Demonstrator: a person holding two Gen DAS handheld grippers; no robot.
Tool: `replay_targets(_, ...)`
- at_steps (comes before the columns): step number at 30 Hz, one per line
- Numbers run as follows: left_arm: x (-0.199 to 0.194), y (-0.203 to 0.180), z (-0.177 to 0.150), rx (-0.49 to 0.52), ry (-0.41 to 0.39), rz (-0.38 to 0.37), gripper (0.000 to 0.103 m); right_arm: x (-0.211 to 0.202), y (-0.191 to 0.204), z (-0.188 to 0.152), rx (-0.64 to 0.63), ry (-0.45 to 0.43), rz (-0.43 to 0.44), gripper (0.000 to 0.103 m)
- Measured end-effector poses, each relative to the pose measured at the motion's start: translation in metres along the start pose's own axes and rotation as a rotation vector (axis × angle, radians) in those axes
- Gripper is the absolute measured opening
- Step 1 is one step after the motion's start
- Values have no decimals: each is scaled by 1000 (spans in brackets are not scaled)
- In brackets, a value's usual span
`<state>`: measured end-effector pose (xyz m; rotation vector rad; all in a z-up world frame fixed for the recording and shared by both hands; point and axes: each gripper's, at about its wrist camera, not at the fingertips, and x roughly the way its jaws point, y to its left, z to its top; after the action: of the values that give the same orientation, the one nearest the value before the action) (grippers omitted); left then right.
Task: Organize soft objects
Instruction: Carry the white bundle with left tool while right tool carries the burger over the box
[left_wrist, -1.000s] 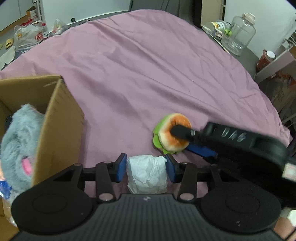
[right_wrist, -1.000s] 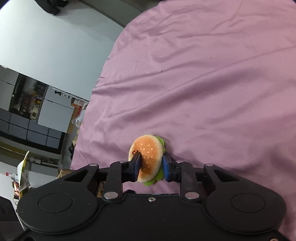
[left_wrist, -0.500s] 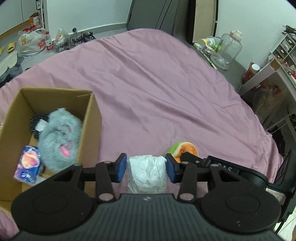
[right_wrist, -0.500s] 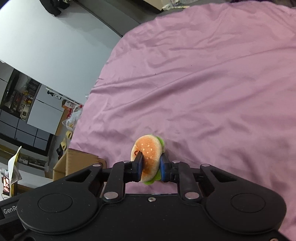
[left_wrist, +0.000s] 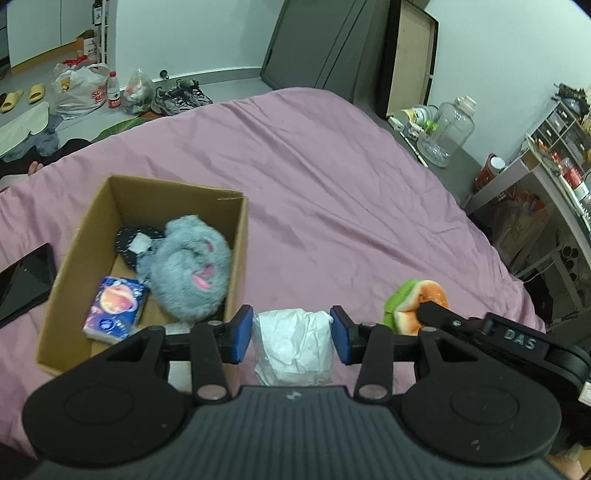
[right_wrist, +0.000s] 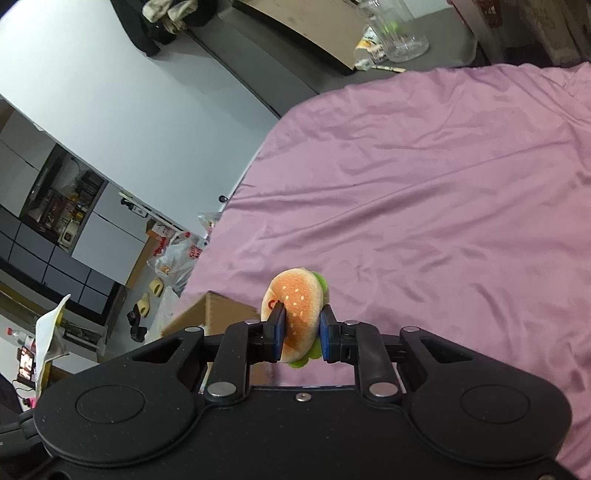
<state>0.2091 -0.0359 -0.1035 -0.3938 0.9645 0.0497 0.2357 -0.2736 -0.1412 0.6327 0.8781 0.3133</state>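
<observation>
Now my left gripper (left_wrist: 291, 334) clamps the white tissue pack (left_wrist: 291, 345) above the cardboard box's (left_wrist: 236, 258) right wall and my right gripper (right_wrist: 300, 334) squeezes the plush burger (right_wrist: 295, 306) over the bed (right_wrist: 443, 221), so an early release could drop either outside.

The cardboard box (right_wrist: 218, 314) only pokes out behind the right hand-held gripper (right_wrist: 300, 334), contents hidden from there. A dark patterned thing (left_wrist: 135, 240) sits half buried under the grey plush (left_wrist: 190, 267). The black slab (left_wrist: 24, 278) is cut off at the left edge.
</observation>
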Motion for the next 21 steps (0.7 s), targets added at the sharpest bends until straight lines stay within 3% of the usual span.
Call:
replay_targets(6, -17, 18, -1, -31, -26, -10, 44, -16, 26, -10, -27, -19, 18, 19)
replay_targets(21, -36, 68, 1, -93, -57, -16, 44, -11, 73, -32, -82, -12, 22, 19)
